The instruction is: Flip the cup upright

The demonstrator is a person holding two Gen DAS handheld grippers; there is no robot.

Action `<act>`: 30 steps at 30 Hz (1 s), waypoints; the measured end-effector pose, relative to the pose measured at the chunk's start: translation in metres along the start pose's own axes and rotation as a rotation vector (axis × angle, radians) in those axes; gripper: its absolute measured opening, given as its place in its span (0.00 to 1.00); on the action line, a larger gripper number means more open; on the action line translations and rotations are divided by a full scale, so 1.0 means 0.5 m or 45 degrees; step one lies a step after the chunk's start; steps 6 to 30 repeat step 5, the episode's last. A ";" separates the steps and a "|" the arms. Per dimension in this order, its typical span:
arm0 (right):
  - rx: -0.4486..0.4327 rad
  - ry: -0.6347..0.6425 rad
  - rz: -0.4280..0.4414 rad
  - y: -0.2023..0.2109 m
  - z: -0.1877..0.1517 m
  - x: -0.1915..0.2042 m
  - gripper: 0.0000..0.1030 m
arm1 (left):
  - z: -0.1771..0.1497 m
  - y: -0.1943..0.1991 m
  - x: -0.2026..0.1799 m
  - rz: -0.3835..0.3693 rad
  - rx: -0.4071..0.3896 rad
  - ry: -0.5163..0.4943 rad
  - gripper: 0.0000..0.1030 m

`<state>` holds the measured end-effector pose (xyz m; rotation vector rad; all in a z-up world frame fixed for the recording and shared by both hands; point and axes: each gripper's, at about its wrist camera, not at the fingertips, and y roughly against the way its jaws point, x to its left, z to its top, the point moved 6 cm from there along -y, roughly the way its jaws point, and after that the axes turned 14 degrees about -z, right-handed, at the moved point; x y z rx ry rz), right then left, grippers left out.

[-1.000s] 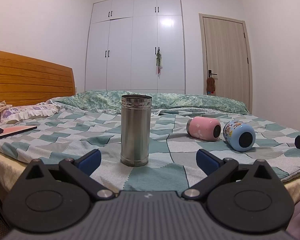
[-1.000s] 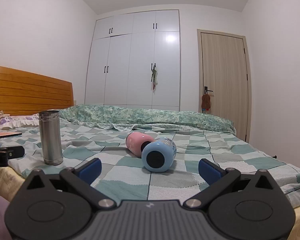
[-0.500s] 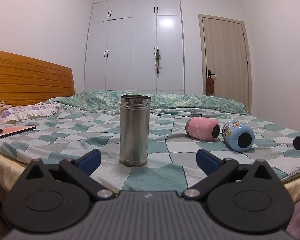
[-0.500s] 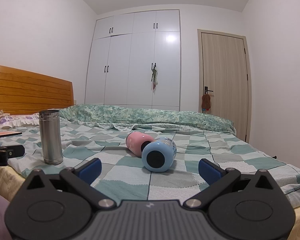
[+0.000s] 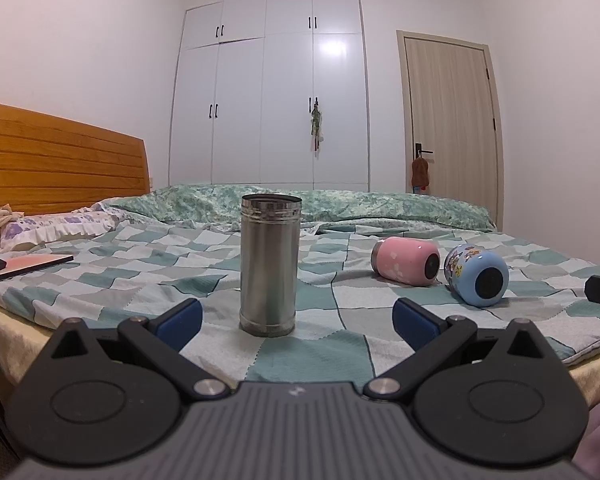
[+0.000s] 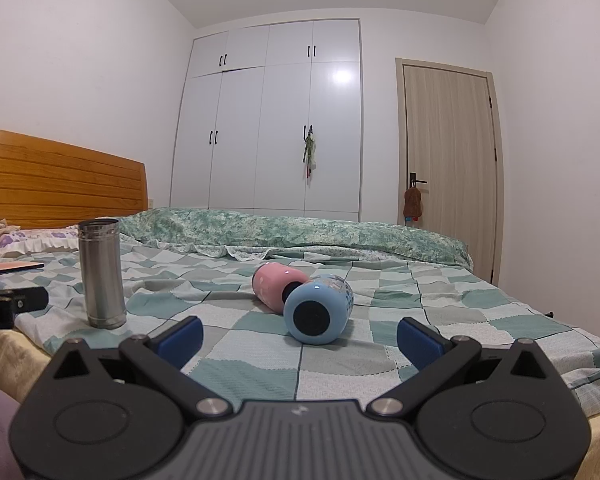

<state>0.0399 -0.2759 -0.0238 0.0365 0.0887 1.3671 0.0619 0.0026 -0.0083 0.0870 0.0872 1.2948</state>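
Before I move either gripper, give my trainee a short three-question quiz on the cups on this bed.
1. True or false: the steel cup stands upright on the bed.
2. Which cups lie on their sides? A) the pink cup only B) the blue cup only C) both.
3. Fill in: in the right wrist view, the cup straight ahead of the right gripper is the ____ one.

Key
1. True; its open mouth faces up.
2. C; both lie beside each other, whether touching I cannot tell.
3. Blue. Both the right gripper and the left gripper are open and hold nothing.
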 end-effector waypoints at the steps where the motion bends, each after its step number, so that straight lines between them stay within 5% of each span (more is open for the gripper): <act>1: 0.000 0.000 0.000 0.000 0.000 0.000 1.00 | 0.000 0.001 0.000 0.001 -0.002 0.001 1.00; 30: -0.001 0.000 0.000 0.000 0.000 0.000 1.00 | -0.001 0.004 0.001 0.002 -0.007 0.003 1.00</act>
